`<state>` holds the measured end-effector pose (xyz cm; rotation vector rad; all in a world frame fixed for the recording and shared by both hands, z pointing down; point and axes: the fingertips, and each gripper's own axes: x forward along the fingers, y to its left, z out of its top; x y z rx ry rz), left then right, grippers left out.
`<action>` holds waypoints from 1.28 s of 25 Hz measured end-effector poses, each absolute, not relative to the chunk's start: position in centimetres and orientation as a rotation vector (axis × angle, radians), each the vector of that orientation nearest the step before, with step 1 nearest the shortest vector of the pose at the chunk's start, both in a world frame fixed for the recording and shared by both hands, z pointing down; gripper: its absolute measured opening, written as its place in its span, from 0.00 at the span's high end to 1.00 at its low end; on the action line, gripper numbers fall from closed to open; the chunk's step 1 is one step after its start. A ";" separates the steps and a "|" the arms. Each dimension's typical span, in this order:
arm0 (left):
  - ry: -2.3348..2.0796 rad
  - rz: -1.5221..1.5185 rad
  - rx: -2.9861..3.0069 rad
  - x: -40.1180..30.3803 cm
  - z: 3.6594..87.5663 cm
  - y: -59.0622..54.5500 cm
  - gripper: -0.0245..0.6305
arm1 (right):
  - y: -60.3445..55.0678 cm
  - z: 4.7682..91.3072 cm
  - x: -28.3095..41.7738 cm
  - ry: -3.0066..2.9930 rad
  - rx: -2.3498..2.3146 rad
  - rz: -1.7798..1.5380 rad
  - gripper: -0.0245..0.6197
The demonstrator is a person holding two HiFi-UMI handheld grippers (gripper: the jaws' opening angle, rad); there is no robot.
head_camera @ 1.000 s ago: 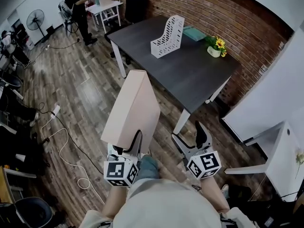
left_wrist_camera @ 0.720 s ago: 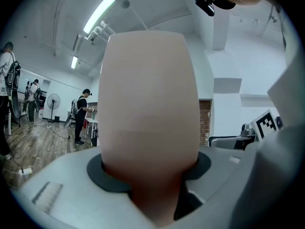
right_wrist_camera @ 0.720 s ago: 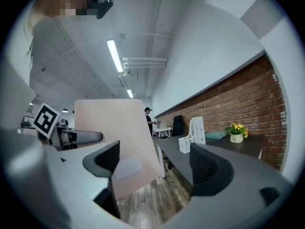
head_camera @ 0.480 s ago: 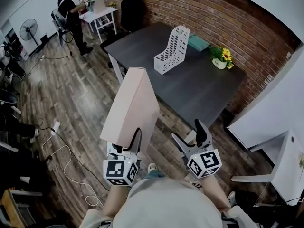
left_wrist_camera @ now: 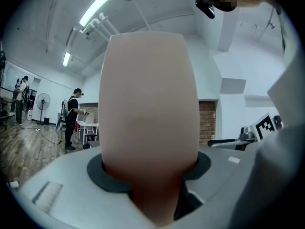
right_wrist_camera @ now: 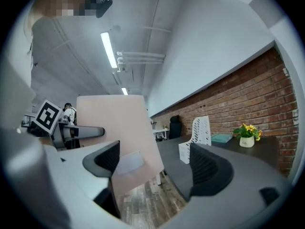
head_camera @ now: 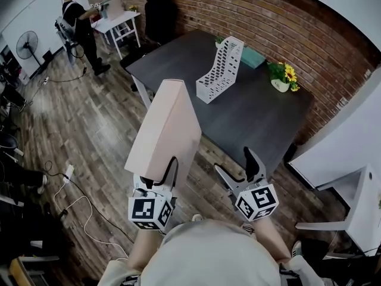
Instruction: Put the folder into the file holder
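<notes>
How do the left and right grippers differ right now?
The left gripper is shut on the pink folder, holding it upright; the right gripper is open with nothing between its jaws. In the head view the folder hides part of the left gripper's jaws, while the right gripper's show fully. Both point toward the dark table with the white file holder.

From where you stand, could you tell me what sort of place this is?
Probably an open office or workspace: a dark desk with a white file holder on it, a black office chair, and a pedestal fan.
</notes>
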<state>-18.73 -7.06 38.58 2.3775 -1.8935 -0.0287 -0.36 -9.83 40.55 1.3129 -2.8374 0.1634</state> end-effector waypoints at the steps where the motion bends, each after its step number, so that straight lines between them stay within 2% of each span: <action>1: -1.885 -0.029 2.383 -19.0 38.6 -7.7 0.55 | -10.3 40.7 -0.7 -2.835 1.316 0.165 0.30; 15: -1.794 -0.037 2.523 -20.4 36.2 -17.2 0.55 | -14.7 43.1 -2.2 -2.766 1.362 0.254 0.30; 32: -1.686 -0.030 2.655 -17.6 33.6 -33.4 0.55 | -28.8 42.1 -0.4 -2.765 1.453 0.257 0.30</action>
